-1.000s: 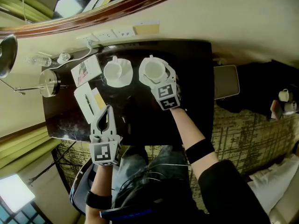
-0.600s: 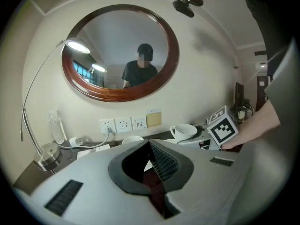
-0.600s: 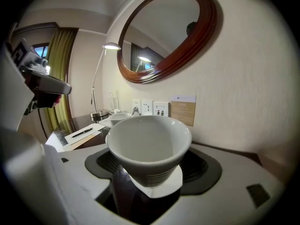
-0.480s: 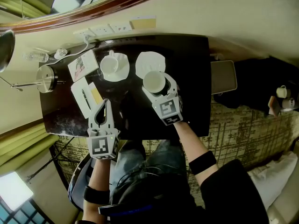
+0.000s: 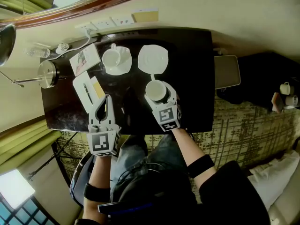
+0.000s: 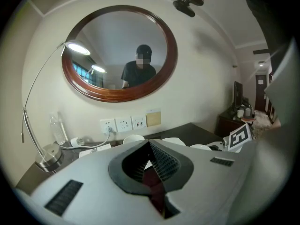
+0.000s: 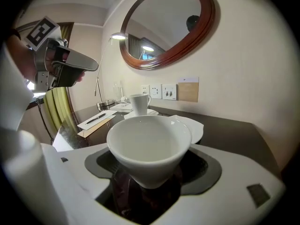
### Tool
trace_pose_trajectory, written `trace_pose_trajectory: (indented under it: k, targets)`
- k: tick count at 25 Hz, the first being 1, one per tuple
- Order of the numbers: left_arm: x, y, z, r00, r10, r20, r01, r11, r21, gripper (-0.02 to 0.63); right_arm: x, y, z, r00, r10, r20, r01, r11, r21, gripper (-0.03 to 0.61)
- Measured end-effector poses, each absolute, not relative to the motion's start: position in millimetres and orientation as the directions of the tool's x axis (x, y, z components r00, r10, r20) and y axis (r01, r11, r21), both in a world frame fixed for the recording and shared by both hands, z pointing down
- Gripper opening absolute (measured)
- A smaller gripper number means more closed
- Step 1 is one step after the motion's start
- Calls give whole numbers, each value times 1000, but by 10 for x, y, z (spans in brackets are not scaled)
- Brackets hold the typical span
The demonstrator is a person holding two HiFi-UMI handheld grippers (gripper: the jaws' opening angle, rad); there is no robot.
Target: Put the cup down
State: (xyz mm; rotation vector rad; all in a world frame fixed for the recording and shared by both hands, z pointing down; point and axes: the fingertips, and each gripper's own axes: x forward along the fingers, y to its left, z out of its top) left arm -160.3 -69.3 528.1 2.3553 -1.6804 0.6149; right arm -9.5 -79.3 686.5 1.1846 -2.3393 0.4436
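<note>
Over the dark table (image 5: 192,78), the right gripper (image 5: 158,95) grips a plain white, empty cup (image 7: 149,142), tapering and upright, between its wide-spread jaws, near the bare saucer (image 5: 153,59). The left gripper (image 5: 107,102) has its jaws closed, empty.

The white ceramic cup (image 7: 149,144) at frame centre is smooth and glossy. The dark rectangular tabletop (image 5: 192,88) and oval wooden mirror frame (image 6: 172,50) are polished.
</note>
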Motion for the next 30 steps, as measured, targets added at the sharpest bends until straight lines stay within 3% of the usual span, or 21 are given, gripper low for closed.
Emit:
trace_pose_trajectory:
  k: [21,30]
  targets:
    - [-1578,-675,5150,279,-867,412,-940,-334,-67,0,-116,-626,6961,-506,-658,558,-819,570,-72,471]
    - [-1539,-477,5075,322,-849,420,-929,-368,-33,0,89,-330,6279,-504,-658,559,-821,565,-76,464]
